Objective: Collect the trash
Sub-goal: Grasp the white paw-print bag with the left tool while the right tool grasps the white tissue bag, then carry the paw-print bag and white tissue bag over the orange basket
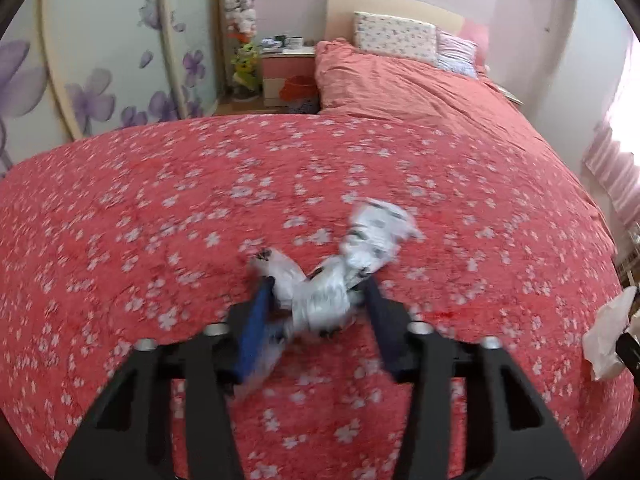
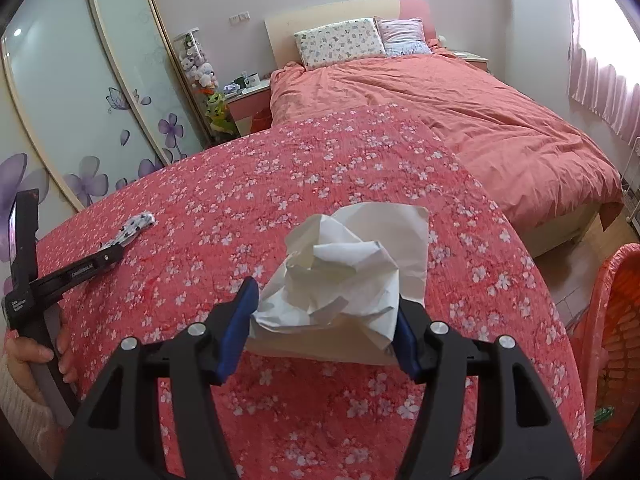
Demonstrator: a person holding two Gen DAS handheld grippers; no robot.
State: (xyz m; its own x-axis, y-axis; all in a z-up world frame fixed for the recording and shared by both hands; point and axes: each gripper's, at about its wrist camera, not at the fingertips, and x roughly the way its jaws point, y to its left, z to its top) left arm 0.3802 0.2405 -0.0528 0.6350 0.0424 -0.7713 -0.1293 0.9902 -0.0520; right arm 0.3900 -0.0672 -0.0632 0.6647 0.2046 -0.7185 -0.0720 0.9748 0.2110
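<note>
A crumpled printed wrapper [image 1: 344,276] is pinched between the fingers of the left gripper [image 1: 318,292] just above the flowered red bedspread [image 1: 160,208], while crumpled white paper [image 2: 340,276] is clamped in the right gripper [image 2: 326,304] near an orange basket [image 2: 616,320].

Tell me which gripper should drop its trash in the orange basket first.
Right. The right gripper holds crumpled white paper, with the orange basket just beside it; the left gripper, clamping a printed wrapper, is farther away.
</note>
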